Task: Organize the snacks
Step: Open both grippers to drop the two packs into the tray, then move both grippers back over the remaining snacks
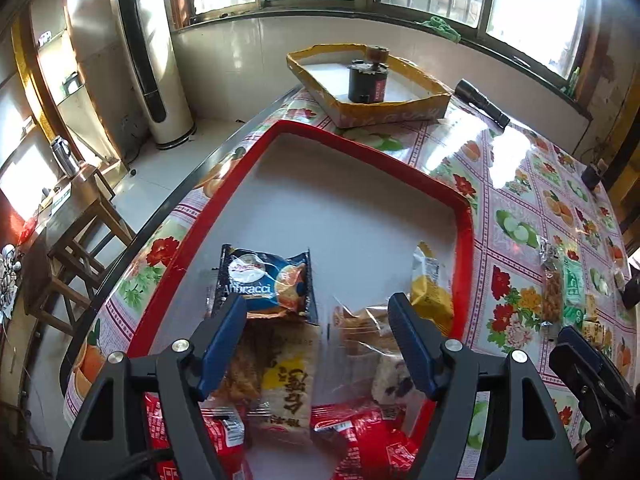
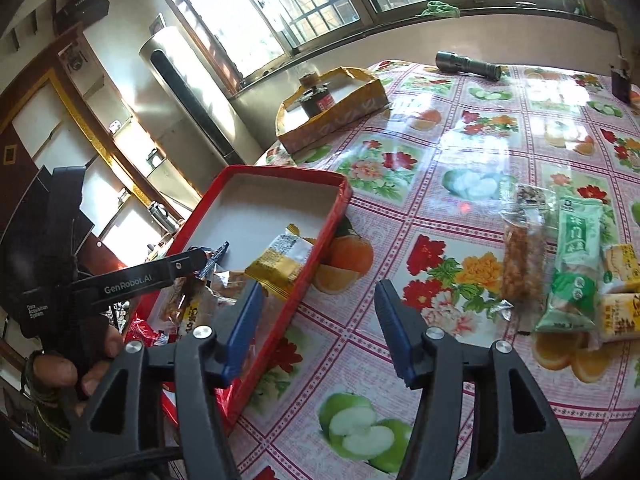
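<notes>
A red tray (image 1: 466, 236) with a white floor lies on the flowered table. In it are a blue Abbracci pack (image 1: 266, 280), a yellow pack (image 1: 430, 292), a clear brown-and-yellow snack pack (image 1: 276, 376), a clear pastry pack (image 1: 368, 332) and red packs (image 1: 360, 440). My left gripper (image 1: 318, 312) is open and empty, hovering over these packs. My right gripper (image 2: 318, 300) is open and empty above the table, just right of the tray's rim (image 2: 316, 256). Loose snacks lie to its right: a clear nut bar (image 2: 522, 256), a green pack (image 2: 576, 268) and yellow packs (image 2: 620, 292).
A yellow cardboard box (image 1: 400, 112) with a dark jar (image 1: 366, 80) in it stands at the table's far end. A black flashlight (image 1: 482, 102) lies beside it. The table edge runs along the tray's left side, with wooden stools (image 1: 76, 248) below.
</notes>
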Demonstrator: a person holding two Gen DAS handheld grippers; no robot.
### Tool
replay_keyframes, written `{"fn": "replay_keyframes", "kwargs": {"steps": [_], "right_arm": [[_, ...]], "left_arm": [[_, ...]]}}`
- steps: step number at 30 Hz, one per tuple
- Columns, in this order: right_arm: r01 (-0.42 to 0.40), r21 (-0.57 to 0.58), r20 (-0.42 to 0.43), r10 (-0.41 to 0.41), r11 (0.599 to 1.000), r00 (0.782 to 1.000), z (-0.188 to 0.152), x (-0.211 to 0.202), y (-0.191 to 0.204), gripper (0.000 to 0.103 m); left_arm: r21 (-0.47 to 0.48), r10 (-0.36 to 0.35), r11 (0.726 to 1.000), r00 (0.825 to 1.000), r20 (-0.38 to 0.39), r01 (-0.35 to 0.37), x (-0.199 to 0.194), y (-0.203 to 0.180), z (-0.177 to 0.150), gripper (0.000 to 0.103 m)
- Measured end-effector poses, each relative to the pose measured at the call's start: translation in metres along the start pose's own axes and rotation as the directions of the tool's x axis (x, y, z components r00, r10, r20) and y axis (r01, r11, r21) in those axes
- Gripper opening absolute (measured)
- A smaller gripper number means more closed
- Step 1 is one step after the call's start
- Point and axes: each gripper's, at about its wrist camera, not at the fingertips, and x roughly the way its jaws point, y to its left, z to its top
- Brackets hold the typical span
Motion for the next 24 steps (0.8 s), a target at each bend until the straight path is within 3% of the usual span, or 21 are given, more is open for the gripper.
{"fn": "replay_keyframes", "kwargs": {"steps": [12,24], "right_arm": [[0.105,0.128,0.06,-0.114,0.986,0.992,-0.029,-0.067,-0.067,0.063],[0.212,0.199,0.098,-0.235,0.957,0.967,-0.04,-0.106,-0.115,0.063]], "left_arm": [[0.099,-0.079,0.992,0.997,-0.015,0.08,-0.012,-0.054,-0.014,0.073],[0.195,-0.156,0.967,0.985,-0.067,0.167,-0.009,-0.119,-0.026,0.073]]}}
